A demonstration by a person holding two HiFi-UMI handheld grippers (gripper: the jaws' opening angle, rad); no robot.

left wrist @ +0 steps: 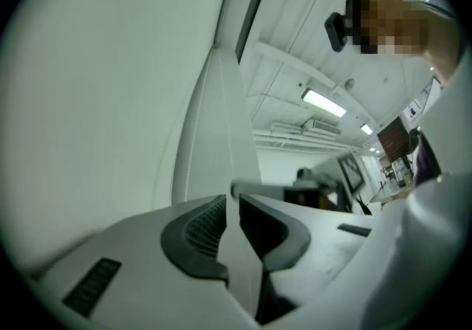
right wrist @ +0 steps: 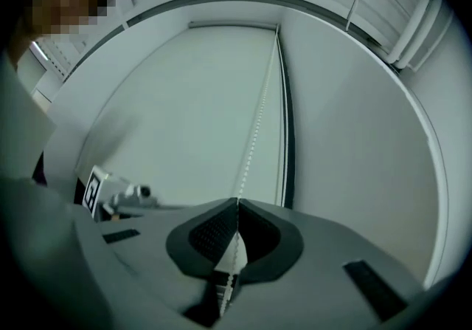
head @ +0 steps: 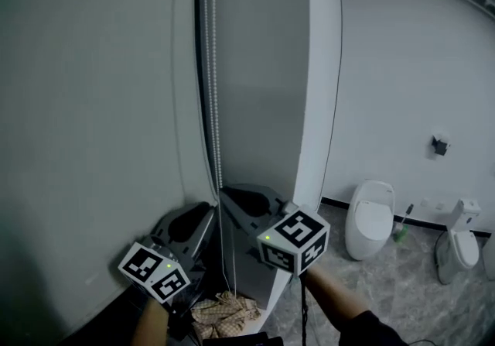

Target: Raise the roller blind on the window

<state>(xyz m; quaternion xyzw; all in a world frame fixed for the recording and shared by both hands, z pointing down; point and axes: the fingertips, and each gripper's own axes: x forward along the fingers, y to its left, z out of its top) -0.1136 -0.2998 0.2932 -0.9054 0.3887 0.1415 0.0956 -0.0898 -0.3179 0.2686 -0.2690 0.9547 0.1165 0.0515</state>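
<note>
The grey roller blind hangs down over the window at the left, and its white bead chain runs vertically along its right edge. My right gripper is shut on the chain. In the right gripper view the bead chain comes down from the blind's top and passes between the closed jaws of the right gripper. My left gripper sits just left of and below the right one, close to the chain. In the left gripper view the left gripper shows a narrow gap with nothing in it.
A white window post stands right of the chain. A toilet, a green brush and another white fixture are on the marble floor at the right. A patterned cloth lies below the grippers.
</note>
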